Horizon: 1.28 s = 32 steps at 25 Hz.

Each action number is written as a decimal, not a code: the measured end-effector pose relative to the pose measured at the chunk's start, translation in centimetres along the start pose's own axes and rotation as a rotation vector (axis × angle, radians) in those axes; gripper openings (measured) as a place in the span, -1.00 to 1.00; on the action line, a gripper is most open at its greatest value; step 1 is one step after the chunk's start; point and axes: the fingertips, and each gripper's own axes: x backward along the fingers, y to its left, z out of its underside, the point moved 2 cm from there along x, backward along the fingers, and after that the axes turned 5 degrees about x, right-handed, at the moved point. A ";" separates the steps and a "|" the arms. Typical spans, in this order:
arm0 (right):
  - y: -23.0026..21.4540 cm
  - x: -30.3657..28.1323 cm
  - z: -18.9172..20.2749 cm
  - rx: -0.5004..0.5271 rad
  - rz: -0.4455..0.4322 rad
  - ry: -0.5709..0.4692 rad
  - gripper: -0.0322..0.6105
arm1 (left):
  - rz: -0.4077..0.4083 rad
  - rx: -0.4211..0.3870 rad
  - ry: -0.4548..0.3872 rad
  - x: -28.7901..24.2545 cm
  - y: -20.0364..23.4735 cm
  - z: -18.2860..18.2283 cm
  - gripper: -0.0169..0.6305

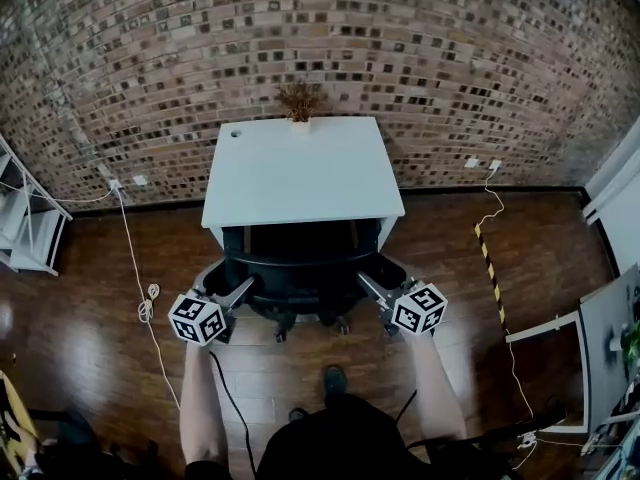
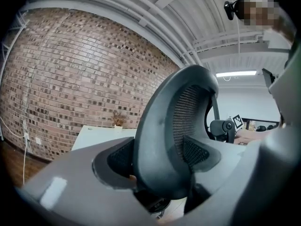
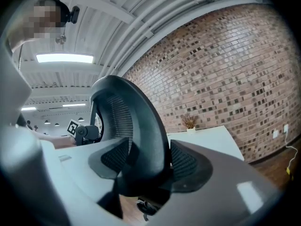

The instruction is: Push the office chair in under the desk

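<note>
Head view: left gripper, right gripper clamp chair under desk edge.

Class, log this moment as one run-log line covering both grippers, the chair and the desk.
left gripper: shut on chair back | right gripper: shut on chair back | chair: mostly under desk

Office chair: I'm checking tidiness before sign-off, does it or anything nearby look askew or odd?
Nothing odd about the office chair: it sits square and centred under the desk, the left gripper and right gripper each clamped on one side of it. Only a white cable trails loose on the floor left of the desk.
</note>
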 end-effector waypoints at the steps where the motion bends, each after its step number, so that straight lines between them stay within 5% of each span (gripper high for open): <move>1: -0.3 -0.5 0.1 0.000 -0.002 0.004 -0.05 | 0.000 0.000 -0.001 -0.4 0.6 0.0 0.36; 32: -13.4 -12.3 2.7 -0.028 -0.042 -0.025 -0.05 | -0.048 -0.002 0.010 -13.1 12.8 -0.1 0.33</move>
